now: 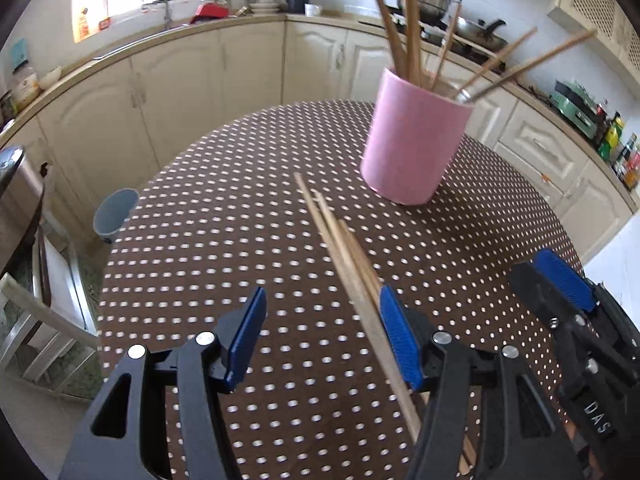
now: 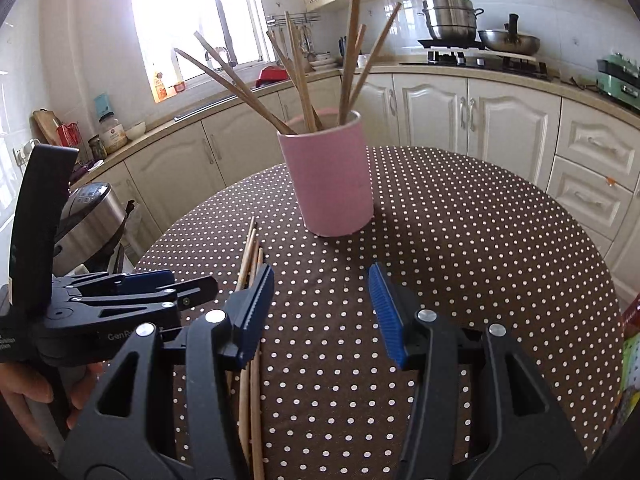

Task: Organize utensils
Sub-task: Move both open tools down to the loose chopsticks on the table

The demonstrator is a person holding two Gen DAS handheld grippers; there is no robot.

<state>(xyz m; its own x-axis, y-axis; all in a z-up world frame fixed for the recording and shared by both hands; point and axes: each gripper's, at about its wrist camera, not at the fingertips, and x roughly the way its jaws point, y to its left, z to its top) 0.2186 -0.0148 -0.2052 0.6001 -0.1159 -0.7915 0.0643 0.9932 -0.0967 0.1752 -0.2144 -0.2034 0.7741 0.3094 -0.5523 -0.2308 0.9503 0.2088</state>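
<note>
Several loose chopsticks [image 1: 344, 256] | beside pink cup [image 1: 412, 144] | dotted table [image 1: 224, 240]

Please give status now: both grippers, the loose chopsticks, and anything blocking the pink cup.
Left gripper open, empty. Right gripper open, empty. Loose chopsticks lie on the table, short of the pink cup. Path to the cup clear.

Daylight floods in through a kitchen window [image 2: 192, 20] that is blown out to white glare, leaving the cabinets evenly bright. Strong fisheye curving bends the counter lines, and dark vignetting fills the corners. The loose chopsticks [image 1: 344, 256] on the dotted tablecloth [image 1: 240, 240] look slightly motion-blurred; the pink cup [image 1: 412, 140] casts a soft shadow
</note>
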